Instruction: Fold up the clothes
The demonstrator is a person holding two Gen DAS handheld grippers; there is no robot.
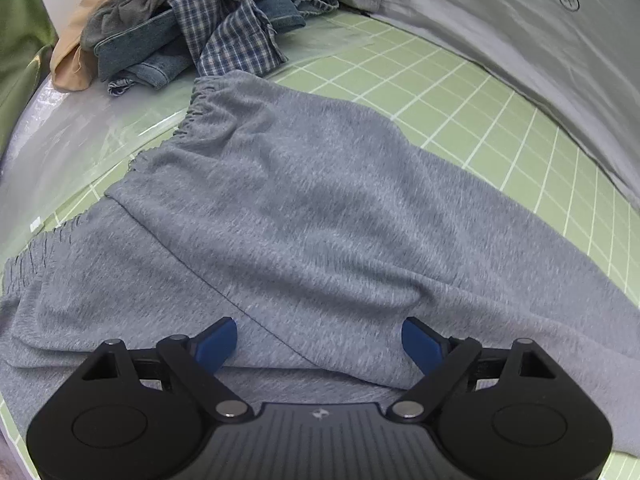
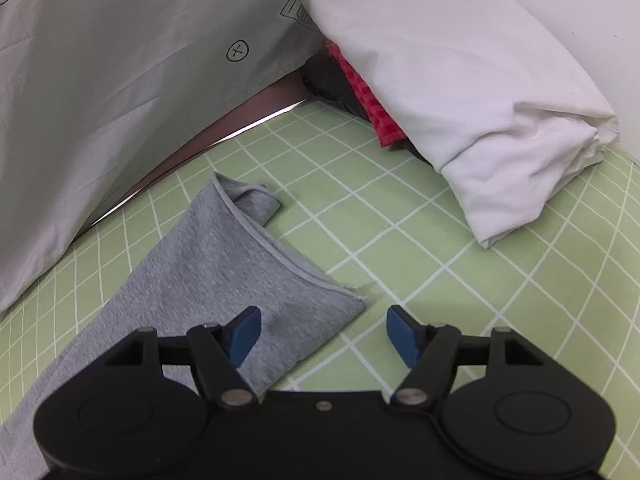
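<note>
The grey sweatpants [image 1: 304, 216] lie spread across the green gridded desk [image 1: 460, 120], filling the middle of the left view. The left tongs [image 1: 318, 344] stand wide open above the fabric at lower centre, gripping nothing. The right tongs [image 2: 323, 334] are open too, over the leg's hem [image 2: 224, 264].

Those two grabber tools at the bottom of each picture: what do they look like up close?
Both look alike. The left gripper and right gripper each have a matt black ribbed plastic body with two round discs, black linkage arms joined by silver pins, and two blue fingertips. The left body bears a small pale logo. No cables, hands or sleeves show.
</note>
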